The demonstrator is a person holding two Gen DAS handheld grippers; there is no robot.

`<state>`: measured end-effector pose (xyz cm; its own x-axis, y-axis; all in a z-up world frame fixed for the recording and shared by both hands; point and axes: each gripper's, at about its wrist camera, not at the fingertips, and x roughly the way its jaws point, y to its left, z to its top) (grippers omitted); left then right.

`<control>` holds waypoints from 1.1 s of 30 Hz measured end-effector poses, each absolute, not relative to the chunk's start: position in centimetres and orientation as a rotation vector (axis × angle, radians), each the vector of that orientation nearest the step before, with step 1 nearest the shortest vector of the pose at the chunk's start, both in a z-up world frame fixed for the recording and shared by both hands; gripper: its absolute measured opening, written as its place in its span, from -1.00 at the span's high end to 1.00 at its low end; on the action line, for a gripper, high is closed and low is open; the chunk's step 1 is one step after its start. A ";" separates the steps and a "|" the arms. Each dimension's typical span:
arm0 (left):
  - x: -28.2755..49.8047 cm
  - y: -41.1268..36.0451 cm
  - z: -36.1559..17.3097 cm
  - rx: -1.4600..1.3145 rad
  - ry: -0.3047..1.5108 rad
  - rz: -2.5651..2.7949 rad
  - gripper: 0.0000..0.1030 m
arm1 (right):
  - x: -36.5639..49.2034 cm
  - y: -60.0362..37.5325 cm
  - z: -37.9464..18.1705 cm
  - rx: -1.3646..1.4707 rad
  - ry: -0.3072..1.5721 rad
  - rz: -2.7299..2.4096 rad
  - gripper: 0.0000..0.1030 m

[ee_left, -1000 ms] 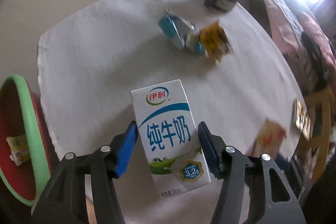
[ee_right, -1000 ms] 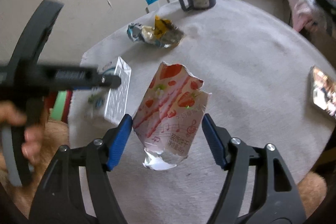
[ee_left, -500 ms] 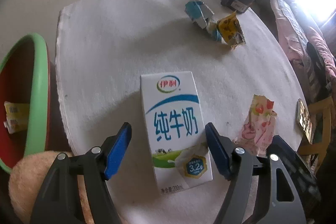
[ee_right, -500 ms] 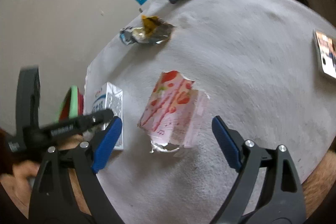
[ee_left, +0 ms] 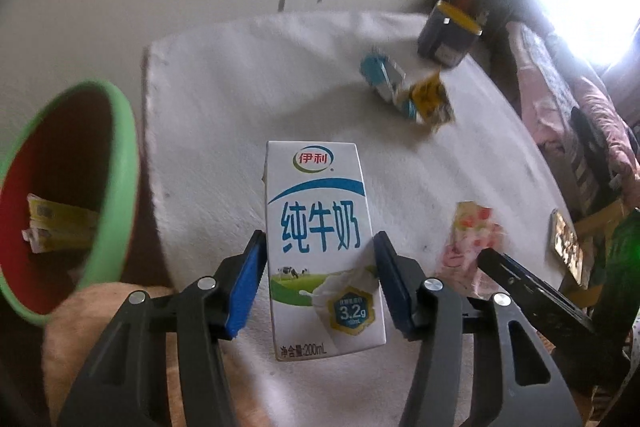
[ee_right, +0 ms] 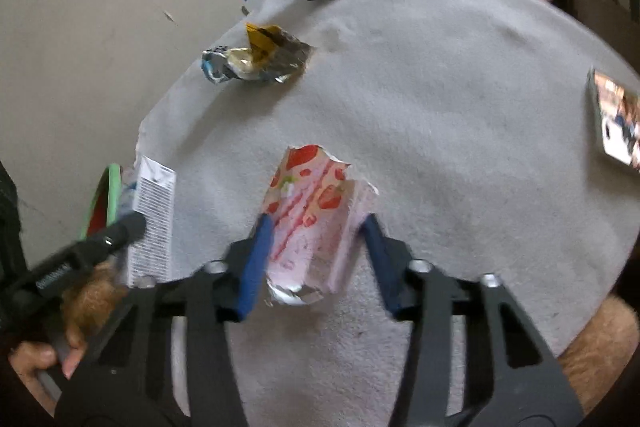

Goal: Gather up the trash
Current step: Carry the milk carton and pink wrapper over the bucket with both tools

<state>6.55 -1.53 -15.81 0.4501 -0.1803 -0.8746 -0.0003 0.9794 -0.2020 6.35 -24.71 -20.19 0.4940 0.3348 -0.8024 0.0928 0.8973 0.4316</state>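
A white and blue milk carton [ee_left: 322, 239] stands between the blue pads of my left gripper [ee_left: 318, 259], which is shut on it above the table's near left edge. It also shows in the right wrist view [ee_right: 154, 223]. My right gripper [ee_right: 316, 247] is shut on a torn pink strawberry wrapper [ee_right: 310, 215], also seen in the left wrist view [ee_left: 468, 243]. A crumpled blue and yellow wrapper [ee_left: 408, 93] lies farther back on the table; the right wrist view shows it too [ee_right: 256, 57].
A green-rimmed red bin [ee_left: 116, 163] with a yellow packet inside stands left of the round cloth-covered table [ee_left: 240, 99]. A dark mug with a yellow rim [ee_left: 448, 31] stands at the back. A phone [ee_right: 616, 119] lies at the right edge.
Both grippers were open around their items half a second ago and have closed on them. The left gripper and carton have shifted a little toward the bin side.
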 end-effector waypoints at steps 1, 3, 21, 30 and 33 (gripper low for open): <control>6.3 -1.3 -15.2 -0.181 1.084 -0.116 -0.01 | 6.3 -24.7 -19.9 0.450 1.058 0.158 0.96; 6.0 -1.1 -14.1 -0.169 1.048 -0.120 -0.01 | 6.1 -24.9 -19.5 0.475 1.057 0.175 0.97; 3.7 3.0 -9.3 -0.222 0.911 -0.111 -0.01 | 9.2 -20.7 -20.3 0.382 1.135 0.129 -0.12; 3.3 4.9 -10.4 -0.276 0.936 -0.092 -0.01 | 9.3 -19.6 -20.4 0.337 1.148 0.127 -0.14; 3.1 4.9 -10.3 -0.275 0.931 -0.098 -0.02 | 9.1 -20.1 -20.6 0.377 1.152 0.126 -0.14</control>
